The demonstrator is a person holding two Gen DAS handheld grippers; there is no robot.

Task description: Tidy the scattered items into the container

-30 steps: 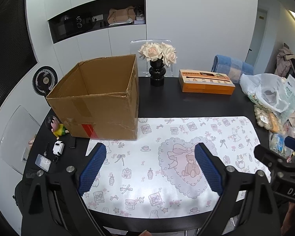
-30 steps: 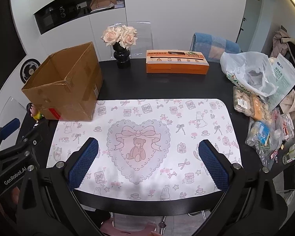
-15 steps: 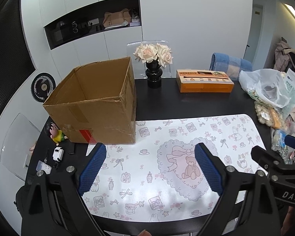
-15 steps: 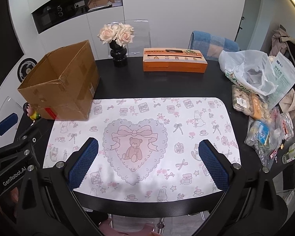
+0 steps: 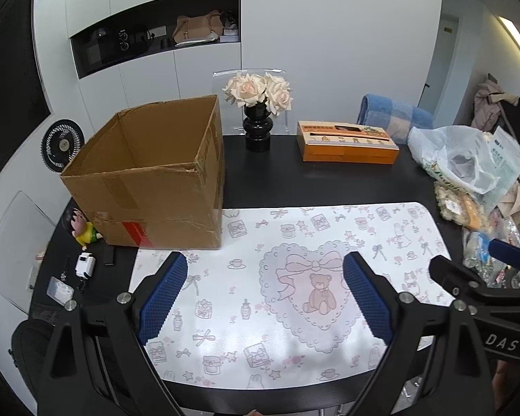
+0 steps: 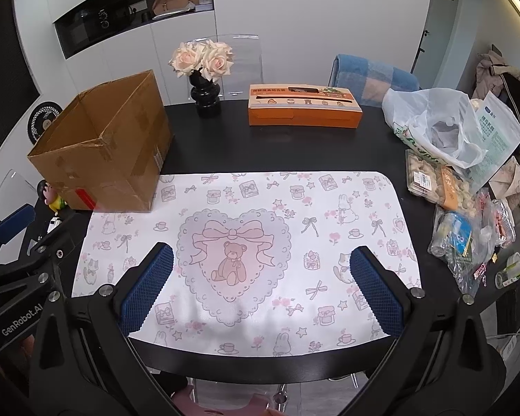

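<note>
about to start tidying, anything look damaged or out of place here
The cardboard box has a torn, creased front rim and wrinkled tape. Snack packets lie heaped at the table's right edge, and a small figurine lies beside the box.

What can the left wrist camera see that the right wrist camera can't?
Only the left wrist view shows the small white gadget and clear card on the table's left edge, plus the inside of the cardboard box. Only the right wrist view shows the small bottle at the far right and the full snack pile. Both show the box, rose vase, orange carton, white plastic bag, teddy bear mat and cartoon figurine. The left gripper and right gripper have open, empty jaws.
</note>
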